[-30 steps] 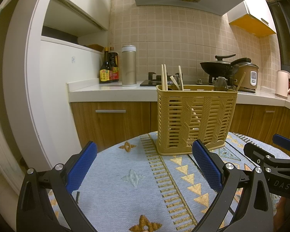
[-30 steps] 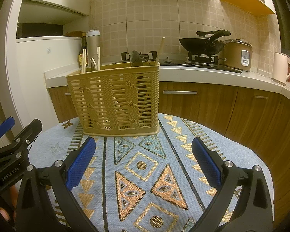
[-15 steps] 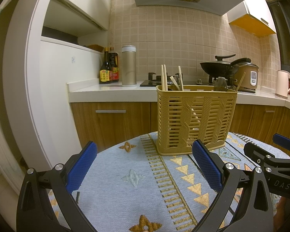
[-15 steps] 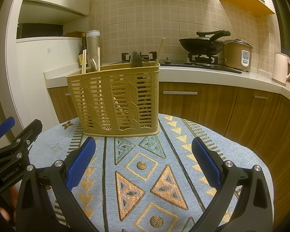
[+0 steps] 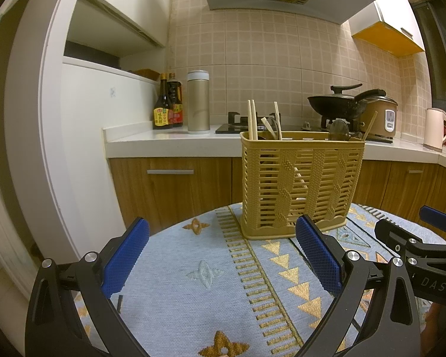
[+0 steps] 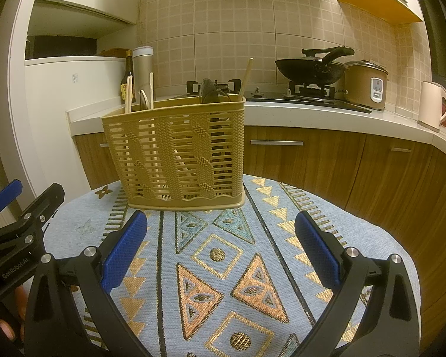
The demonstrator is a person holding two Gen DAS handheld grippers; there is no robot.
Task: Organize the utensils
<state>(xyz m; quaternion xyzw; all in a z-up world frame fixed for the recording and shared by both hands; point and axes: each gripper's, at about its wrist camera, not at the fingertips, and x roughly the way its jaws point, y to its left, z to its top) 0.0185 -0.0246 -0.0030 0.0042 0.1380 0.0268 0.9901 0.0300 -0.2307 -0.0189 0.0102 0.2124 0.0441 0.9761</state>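
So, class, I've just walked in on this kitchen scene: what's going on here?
A person holds a gripper in each hand over a patterned tablecloth. The left gripper and right gripper are both open and empty. Ahead of them stands a tan utensil basket already holding chopsticks and a dark spoon. No loose utensils show on the table.

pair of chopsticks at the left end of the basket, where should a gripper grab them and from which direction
Grip the pair of chopsticks on the bare tips that stick up above the basket rim, coming down from above. They stand nearly upright, and the slatted walls block any approach from the side. The open left gripper sits on that end, so it probably has the easier line; a straight lift should clear the rim.
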